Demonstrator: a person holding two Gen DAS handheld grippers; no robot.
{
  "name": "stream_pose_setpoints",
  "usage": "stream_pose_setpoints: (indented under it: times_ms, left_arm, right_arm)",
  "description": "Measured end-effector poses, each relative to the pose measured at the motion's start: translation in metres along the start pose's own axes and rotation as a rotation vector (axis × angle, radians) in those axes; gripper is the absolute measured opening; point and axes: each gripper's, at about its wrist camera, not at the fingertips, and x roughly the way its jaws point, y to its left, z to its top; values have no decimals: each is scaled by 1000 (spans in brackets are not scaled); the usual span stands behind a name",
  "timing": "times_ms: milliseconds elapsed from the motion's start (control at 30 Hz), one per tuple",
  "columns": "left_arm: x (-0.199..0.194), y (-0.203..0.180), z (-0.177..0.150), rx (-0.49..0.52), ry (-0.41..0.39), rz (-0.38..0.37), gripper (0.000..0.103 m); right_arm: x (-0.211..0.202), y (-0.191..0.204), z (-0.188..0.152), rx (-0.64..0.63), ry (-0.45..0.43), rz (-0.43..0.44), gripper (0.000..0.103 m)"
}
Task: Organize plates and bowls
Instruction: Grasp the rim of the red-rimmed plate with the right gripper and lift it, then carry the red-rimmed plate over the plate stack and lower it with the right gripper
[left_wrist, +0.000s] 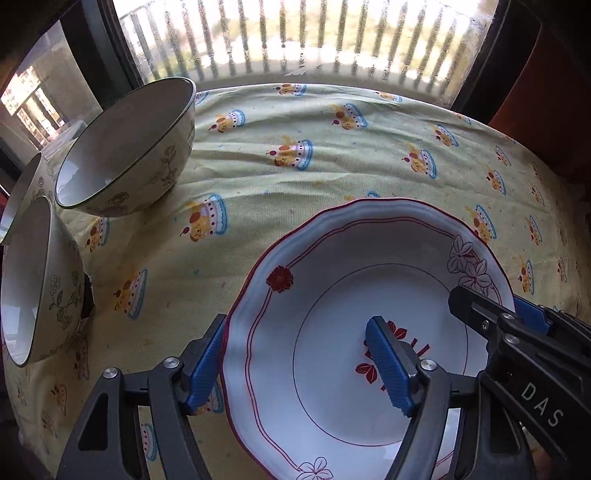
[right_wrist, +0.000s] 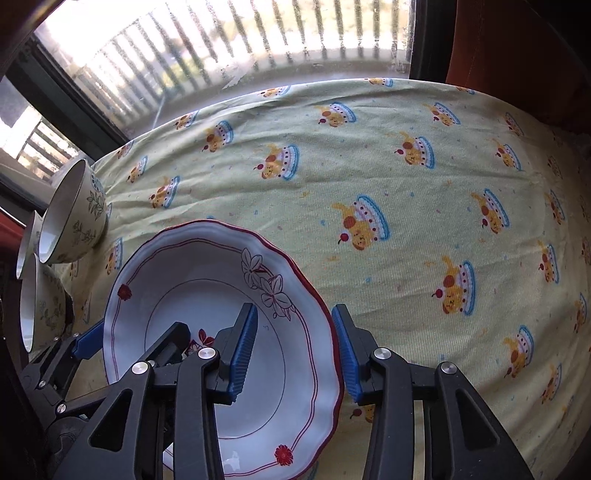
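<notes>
My left claw (left_wrist: 299, 363) straddles the plate's (left_wrist: 332, 258) rim at about eight o'clock: one blue pad outside the scalloped edge, the other over the white well. The pads stand wide, and I cannot tell whether they press the rim. My right claw (right_wrist: 293, 349) straddles the opposite rim at about three o'clock, one pad inside, one outside; its jaws are partly closed, with a visible gap on the inner side, so no firm grip shows. The plate, white with red lines and flowers, sits on the desk's (right_wrist: 424, 177) yellow-green cloth. In the left wrist view, a floral bowl (left_wrist: 127, 147) stands at ten o'clock, another bowl (left_wrist: 40, 280) at nine o'clock, well apart from the plate. A barred window (left_wrist: 295, 37) lies at twelve o'clock.
</notes>
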Motion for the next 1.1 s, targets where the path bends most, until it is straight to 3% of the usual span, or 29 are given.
stream_pose_setpoints:
  times_ms: [200, 467, 700, 1100]
  left_arm:
    - [-9, 17, -18, -45, 8, -6, 68]
    - [-10, 24, -23, -68, 1, -19, 71]
    - [-15, 21, -22, -77, 4, 8, 64]
    - [-62, 32, -4, -49, -90, 0, 64]
  right_arm:
    - [-7, 21, -19, -49, 7, -9, 41]
    - [-3, 24, -28, -82, 4, -28, 39]
    - [0, 33, -30, -93, -8, -66, 40]
    - [-39, 48, -23, -86, -90, -89, 40]
